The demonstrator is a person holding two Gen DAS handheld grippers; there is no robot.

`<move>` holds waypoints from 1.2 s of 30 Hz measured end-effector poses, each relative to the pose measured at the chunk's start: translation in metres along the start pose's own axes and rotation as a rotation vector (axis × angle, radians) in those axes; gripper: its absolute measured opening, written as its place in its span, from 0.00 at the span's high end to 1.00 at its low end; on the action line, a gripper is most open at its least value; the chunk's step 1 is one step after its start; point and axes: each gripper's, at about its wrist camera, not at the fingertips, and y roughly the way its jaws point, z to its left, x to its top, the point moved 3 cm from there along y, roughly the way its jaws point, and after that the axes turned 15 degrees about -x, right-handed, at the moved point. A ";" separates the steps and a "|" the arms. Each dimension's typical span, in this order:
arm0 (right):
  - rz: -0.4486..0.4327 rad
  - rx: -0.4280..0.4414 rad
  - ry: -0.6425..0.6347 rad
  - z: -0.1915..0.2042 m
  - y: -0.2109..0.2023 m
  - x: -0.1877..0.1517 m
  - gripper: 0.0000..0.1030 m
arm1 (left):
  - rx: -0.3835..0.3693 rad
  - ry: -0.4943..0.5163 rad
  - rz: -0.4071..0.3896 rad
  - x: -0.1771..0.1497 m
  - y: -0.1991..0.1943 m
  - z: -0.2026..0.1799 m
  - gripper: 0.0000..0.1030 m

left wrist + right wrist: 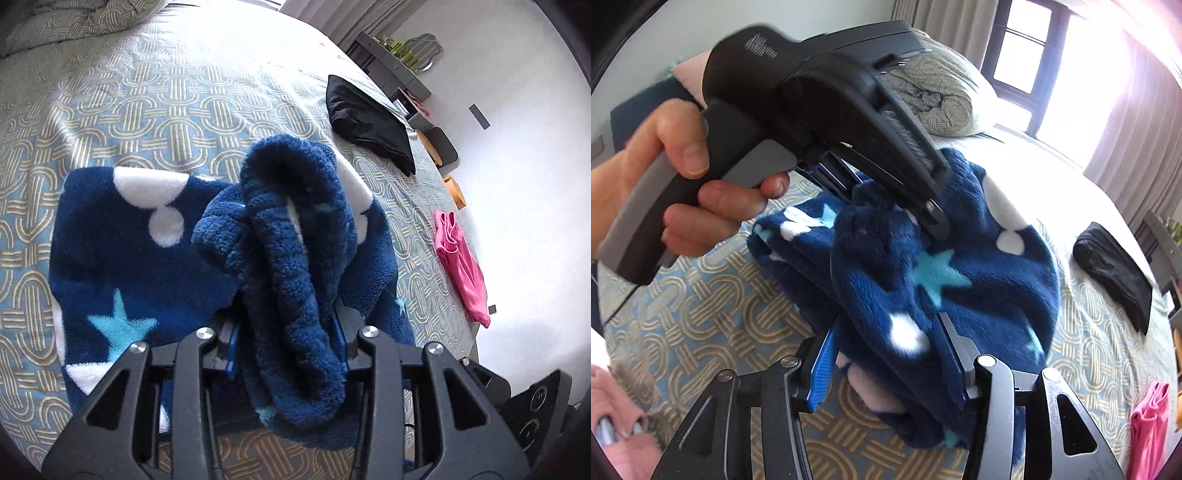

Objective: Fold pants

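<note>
The pants [122,258] are dark blue fleece with white dots and light blue stars, lying partly folded on the patterned bed cover [155,110]. My left gripper [286,343] is shut on a bunched roll of the pants' edge [291,236] and holds it lifted above the lower layer. In the right wrist view my right gripper [886,354] is shut on another thick fold of the pants [923,280]. The left gripper's body [820,110], held by a hand [687,177], sits just beyond it, its fingers buried in the same fabric.
A folded black garment [369,125] lies at the bed's far right, and shows in the right wrist view [1115,273]. A pink garment [461,266] lies near the right edge. A pillow [942,96] is at the head. Shelves [399,70] stand beyond the bed.
</note>
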 end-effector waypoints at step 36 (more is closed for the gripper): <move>0.189 -0.106 0.709 -0.158 0.014 -0.052 0.38 | 0.141 0.268 -0.079 0.018 -0.068 -0.077 0.61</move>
